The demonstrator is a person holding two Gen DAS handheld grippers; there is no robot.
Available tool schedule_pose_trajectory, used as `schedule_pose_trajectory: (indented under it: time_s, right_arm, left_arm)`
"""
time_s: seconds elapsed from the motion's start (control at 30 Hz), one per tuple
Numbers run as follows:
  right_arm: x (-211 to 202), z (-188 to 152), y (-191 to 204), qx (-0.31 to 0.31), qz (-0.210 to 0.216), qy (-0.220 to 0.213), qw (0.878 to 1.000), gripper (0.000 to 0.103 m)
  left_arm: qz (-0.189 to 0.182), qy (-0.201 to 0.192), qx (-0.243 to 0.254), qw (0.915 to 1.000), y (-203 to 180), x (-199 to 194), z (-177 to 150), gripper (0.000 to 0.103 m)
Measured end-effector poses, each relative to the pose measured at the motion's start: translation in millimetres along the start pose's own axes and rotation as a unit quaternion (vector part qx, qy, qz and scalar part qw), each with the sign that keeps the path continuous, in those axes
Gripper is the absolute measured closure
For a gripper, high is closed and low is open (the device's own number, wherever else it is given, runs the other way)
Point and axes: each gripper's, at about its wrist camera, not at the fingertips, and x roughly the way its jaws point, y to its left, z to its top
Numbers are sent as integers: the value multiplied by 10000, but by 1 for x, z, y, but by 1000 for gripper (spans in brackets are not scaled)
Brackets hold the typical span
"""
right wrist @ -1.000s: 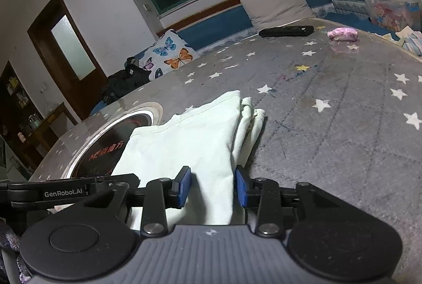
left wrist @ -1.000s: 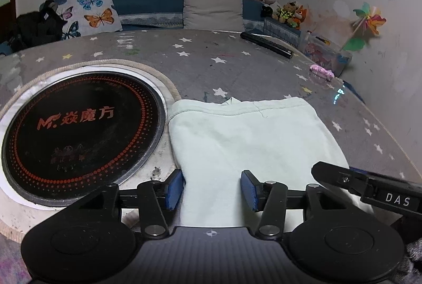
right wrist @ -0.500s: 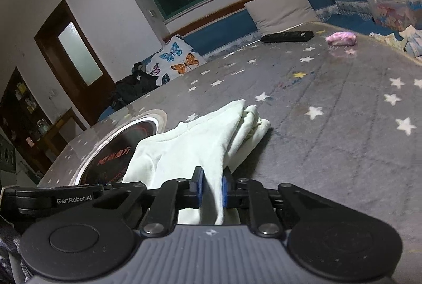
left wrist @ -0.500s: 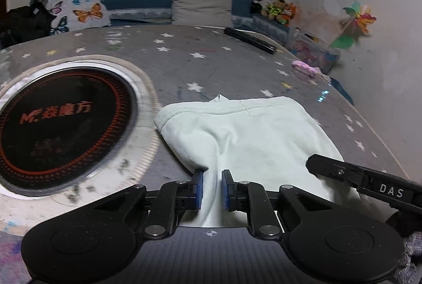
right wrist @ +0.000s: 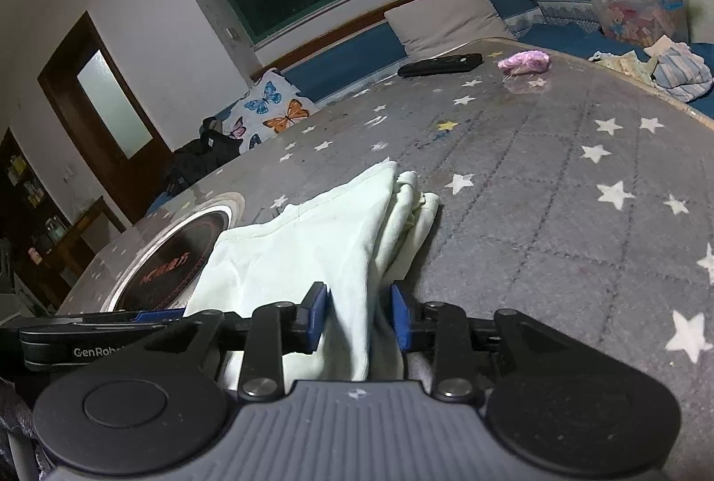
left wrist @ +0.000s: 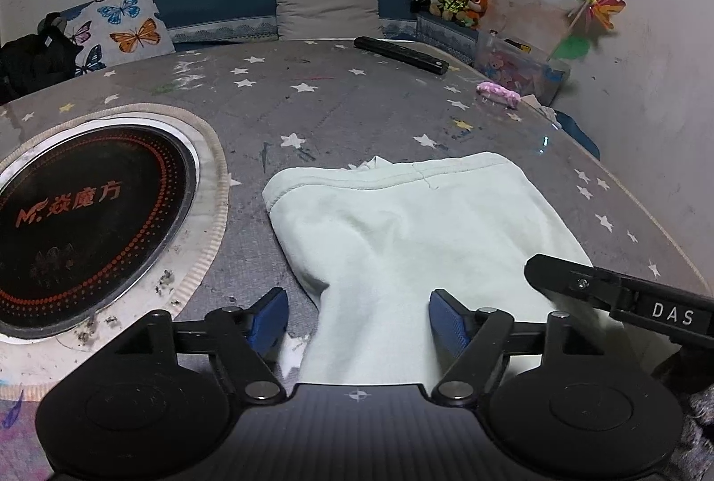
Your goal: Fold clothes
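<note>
A pale green folded garment (left wrist: 401, 231) lies flat on the grey star-patterned table (left wrist: 312, 101). My left gripper (left wrist: 357, 320) sits at its near edge, jaws opening wide. The left pad is off the cloth and the right pad hovers over it, neither pressing. In the right wrist view the garment (right wrist: 312, 240) shows its stacked layers on the right side. My right gripper (right wrist: 358, 316) straddles the near right fold, jaws opening, with cloth between the pads but no pinch. A finger of the right gripper (left wrist: 616, 293) shows in the left wrist view.
A round black hob with red lettering (left wrist: 89, 213) is set into the table left of the garment. A black remote (left wrist: 401, 55) and a pink item (left wrist: 497, 93) lie at the far side. Pillows (left wrist: 328, 1), plush toys and a toy box (left wrist: 522, 68) lie beyond the table edge.
Half a second ago both grippers were shut on the garment's near edge; both have since let go and spread. The garment now lies further right of the hob.
</note>
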Motion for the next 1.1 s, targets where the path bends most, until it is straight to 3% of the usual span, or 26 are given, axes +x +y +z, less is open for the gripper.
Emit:
schedule_pose_trajectory:
  time_s: [0.07, 0.2, 0.27, 0.57, 1.1]
  right_arm:
    - [1, -1, -1, 22, 46, -11, 10000, 73]
    - [2, -1, -1, 49, 162, 15, 9999, 87]
    - [0, 2, 0, 49, 204, -19, 9998, 89]
    - [-21, 27, 15, -316, 236, -361, 9986, 91]
    - [-55, 104, 29, -916, 205, -1116, 9893, 91]
  left_arm:
    - [-19, -18, 45, 10000, -1, 1, 0, 35]
    - [-139, 9, 26, 9999, 0, 1, 5, 84]
    - [-219, 8, -68, 9997, 2, -1, 8, 92]
    - [-506, -251, -113, 9983, -9, -18, 35, 94]
    - [-589, -907, 173, 9940, -47, -40, 109, 93]
